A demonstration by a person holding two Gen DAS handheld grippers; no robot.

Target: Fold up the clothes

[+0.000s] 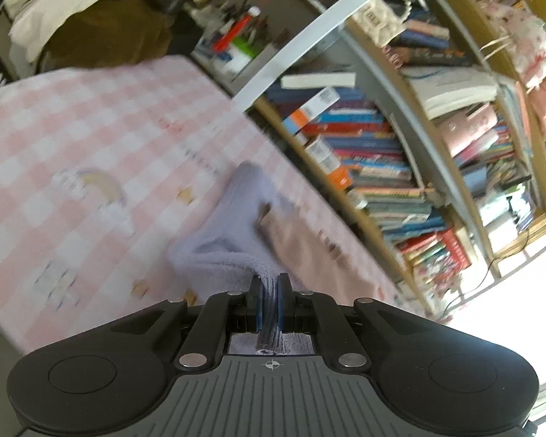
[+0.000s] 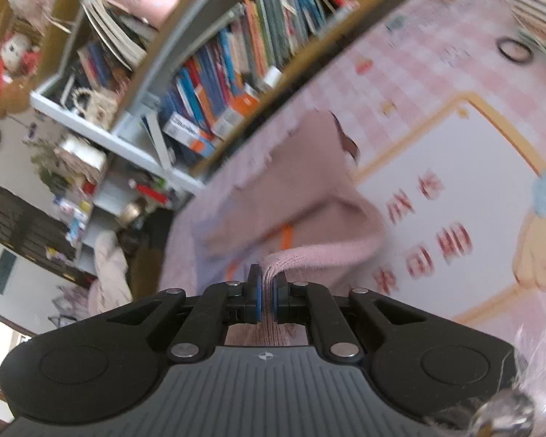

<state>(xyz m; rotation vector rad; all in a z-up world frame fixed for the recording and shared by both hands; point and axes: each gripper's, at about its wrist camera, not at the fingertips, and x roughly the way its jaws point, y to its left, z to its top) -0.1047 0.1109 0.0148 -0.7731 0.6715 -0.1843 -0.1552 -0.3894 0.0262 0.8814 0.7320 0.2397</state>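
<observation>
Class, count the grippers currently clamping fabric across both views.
2. The left gripper pinches the knit garment; the right gripper pinches its pink edge. None hidden.

The left hand-held gripper [image 1: 268, 293] pinches a ribbed cuff of a pale lilac garment [image 1: 233, 225] between its blue pads; the cloth trails ahead onto a pink checked bedsheet [image 1: 91, 138]. Right of it stands a crowded bookshelf [image 1: 400, 153]
</observation>
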